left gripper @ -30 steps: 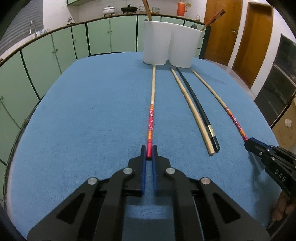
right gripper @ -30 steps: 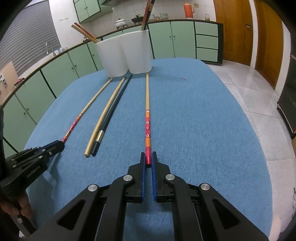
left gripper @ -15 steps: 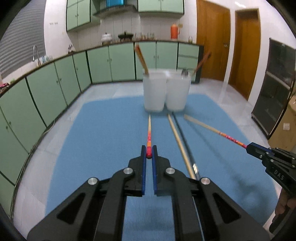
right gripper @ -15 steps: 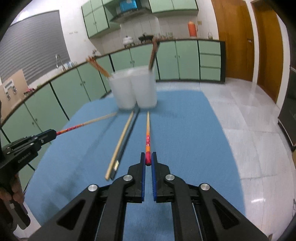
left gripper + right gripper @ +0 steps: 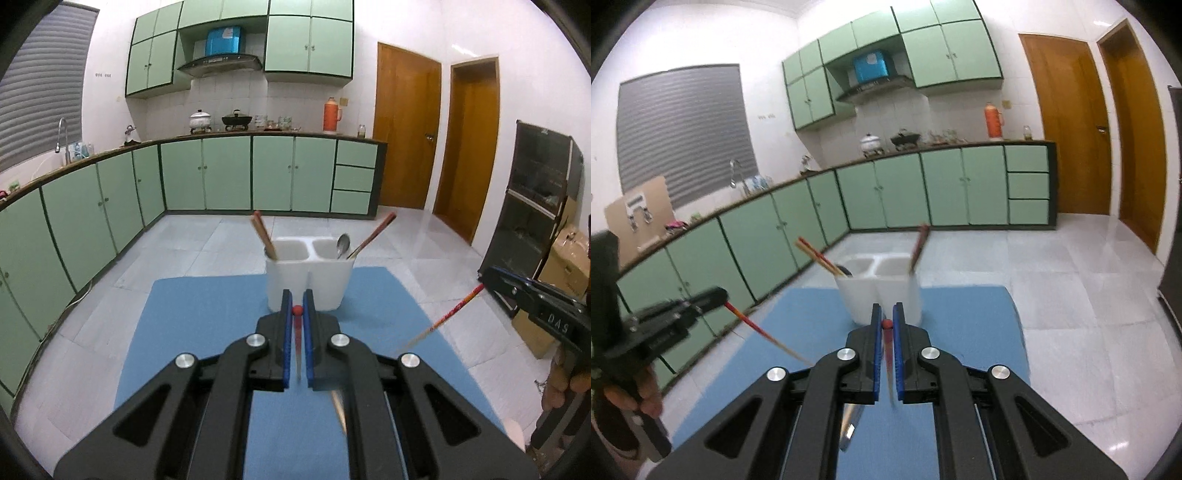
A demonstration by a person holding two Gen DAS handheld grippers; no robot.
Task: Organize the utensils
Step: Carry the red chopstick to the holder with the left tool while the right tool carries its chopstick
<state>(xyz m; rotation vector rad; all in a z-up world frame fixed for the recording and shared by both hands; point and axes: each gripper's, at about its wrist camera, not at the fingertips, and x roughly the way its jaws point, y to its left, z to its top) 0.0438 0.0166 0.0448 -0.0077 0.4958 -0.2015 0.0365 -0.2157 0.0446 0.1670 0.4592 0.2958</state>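
Observation:
My left gripper (image 5: 297, 309) is shut on the red end of a red-patterned chopstick (image 5: 297, 334), which hangs down between the fingers. My right gripper (image 5: 886, 324) is shut on the red end of a matching chopstick (image 5: 887, 350), also pointing down. Each gripper shows in the other's view with its chopstick: the right one (image 5: 493, 275) and the left one (image 5: 716, 295). The white two-compartment holder (image 5: 309, 273) stands at the far edge of the blue table (image 5: 207, 314), below and ahead of both grippers. It holds brown chopsticks (image 5: 263, 236) and a spoon (image 5: 342, 244).
A tan chopstick (image 5: 339, 408) and a dark chopstick (image 5: 851, 424) lie on the table under the grippers, partly hidden. Green kitchen cabinets (image 5: 207, 177) line the back and left. Wooden doors (image 5: 406, 133) are on the right.
Both grippers have lifted their chopsticks off the table and risen high. The chopsticks have swung from lying forward to hanging down. The holder now sits lower in view.

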